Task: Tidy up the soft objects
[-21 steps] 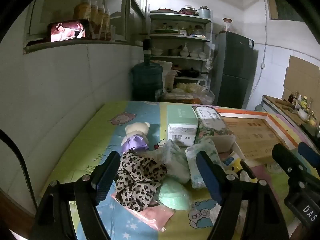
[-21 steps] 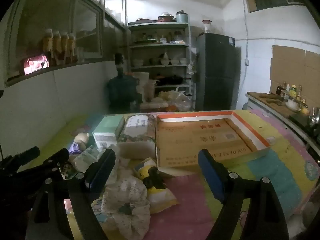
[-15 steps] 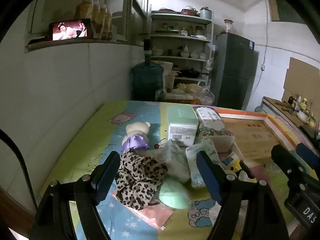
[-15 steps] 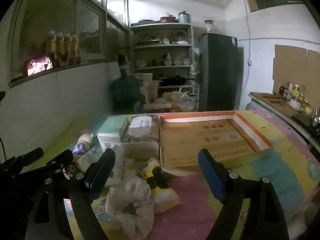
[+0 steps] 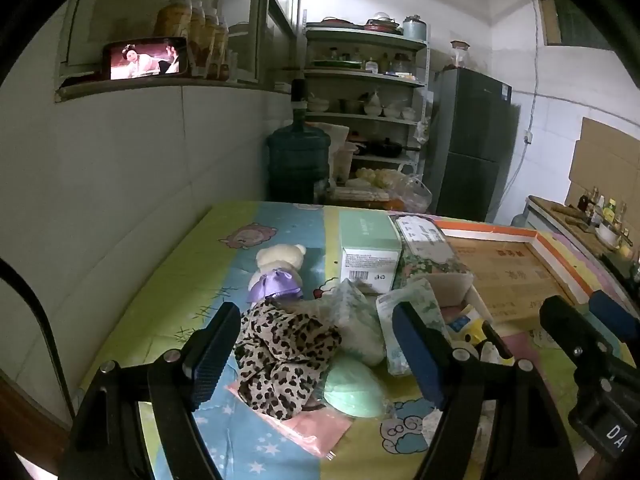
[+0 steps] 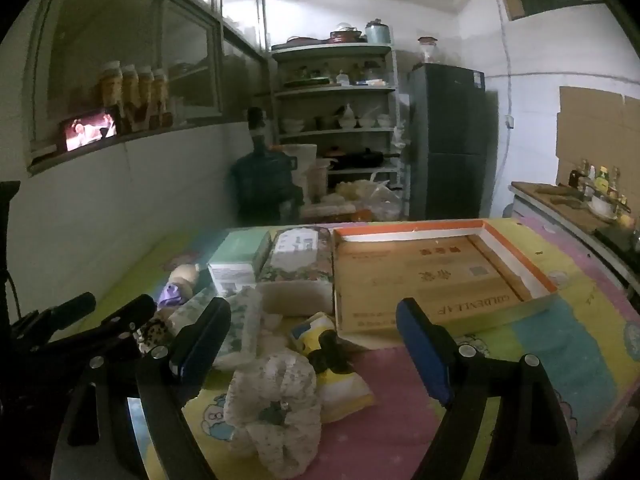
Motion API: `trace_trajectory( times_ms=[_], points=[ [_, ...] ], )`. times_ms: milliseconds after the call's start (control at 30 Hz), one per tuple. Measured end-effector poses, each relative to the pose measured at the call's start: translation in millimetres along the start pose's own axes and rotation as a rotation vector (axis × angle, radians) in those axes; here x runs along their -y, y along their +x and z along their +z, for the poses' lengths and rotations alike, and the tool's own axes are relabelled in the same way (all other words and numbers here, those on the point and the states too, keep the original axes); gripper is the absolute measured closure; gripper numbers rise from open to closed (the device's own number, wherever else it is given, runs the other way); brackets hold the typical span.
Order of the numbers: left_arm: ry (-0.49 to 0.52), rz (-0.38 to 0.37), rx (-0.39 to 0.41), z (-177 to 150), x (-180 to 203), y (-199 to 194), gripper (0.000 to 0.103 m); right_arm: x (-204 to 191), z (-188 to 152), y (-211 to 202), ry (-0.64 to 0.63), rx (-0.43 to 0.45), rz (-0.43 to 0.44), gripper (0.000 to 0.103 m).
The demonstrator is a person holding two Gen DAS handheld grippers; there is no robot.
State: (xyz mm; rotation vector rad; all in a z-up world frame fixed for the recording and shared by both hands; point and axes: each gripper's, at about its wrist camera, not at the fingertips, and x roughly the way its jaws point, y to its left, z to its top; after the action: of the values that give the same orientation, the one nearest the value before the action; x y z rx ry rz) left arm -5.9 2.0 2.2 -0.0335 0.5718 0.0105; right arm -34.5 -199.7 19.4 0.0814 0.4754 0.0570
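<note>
While both grippers hover above the table (image 5: pixel 160 280) with its bright cartoon-print cover, nothing is held: the left gripper (image 5: pixel 316 346) has its jaws spread wide and empty, and so does the right gripper (image 6: pixel 312 340). Farthest left lies a cream plush bear with a purple satin bow (image 5: pixel 278 268), light and squashy, best pinched across its body and not by the slippery ribbon. Next comes a crumpled leopard-print cloth (image 5: pixel 280 360), lying between and just ahead of the left jaws; it is limp and will droop, so a bunched fold near its middle looks the safest hold. A pale green rounded foam pad (image 5: pixel 354 388) touches its right edge, springy and probably easy to squeeze. Further right, in the right wrist view, a white speckled fabric bundle (image 6: pixel 276 396) lies between the right jaws, nearer the left one (soft, loosely gathered, likely to unroll if caught by an edge). Beyond, at the far right, a shallow cardboard tray with an orange rim (image 6: pixel 516 258) stands empty, seemingly the destination.
</note>
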Motion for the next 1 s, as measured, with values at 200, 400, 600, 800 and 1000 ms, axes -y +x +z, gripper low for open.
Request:
trace_trajectory(
  times_ms=[200, 400, 600, 800, 1000],
  points=[
    [-0.001, 0.002, 0.0, 0.0, 0.1, -0.3, 0.025, -0.6, -0.5, 1.6, -0.003, -0.005, 0.01, 0.017],
    [-0.004, 0.001, -0.003, 0.1, -1.6, 0.4, 0.025, -1.4, -1.0, 2.3, -0.006, -0.004, 0.018, 0.017],
    [-0.005, 0.003, -0.002, 0.5, -2.8, 0.8, 0.025, -2.5, -0.9, 2.8, -0.006, -0.004, 0.021, 0.017],
    [-0.005, 0.002, -0.003, 0.5, -2.5, 0.4, 0.025, -4.2, -1.4, 3.9, -0.004, -0.007, 0.028, 0.017],
    [-0.007, 0.003, -0.008, -0.6, -5.8, -0.2, 0.025, -5.8, -4.2, 3.7, 0.005, -0.007, 0.042, 0.017]
  ],
)
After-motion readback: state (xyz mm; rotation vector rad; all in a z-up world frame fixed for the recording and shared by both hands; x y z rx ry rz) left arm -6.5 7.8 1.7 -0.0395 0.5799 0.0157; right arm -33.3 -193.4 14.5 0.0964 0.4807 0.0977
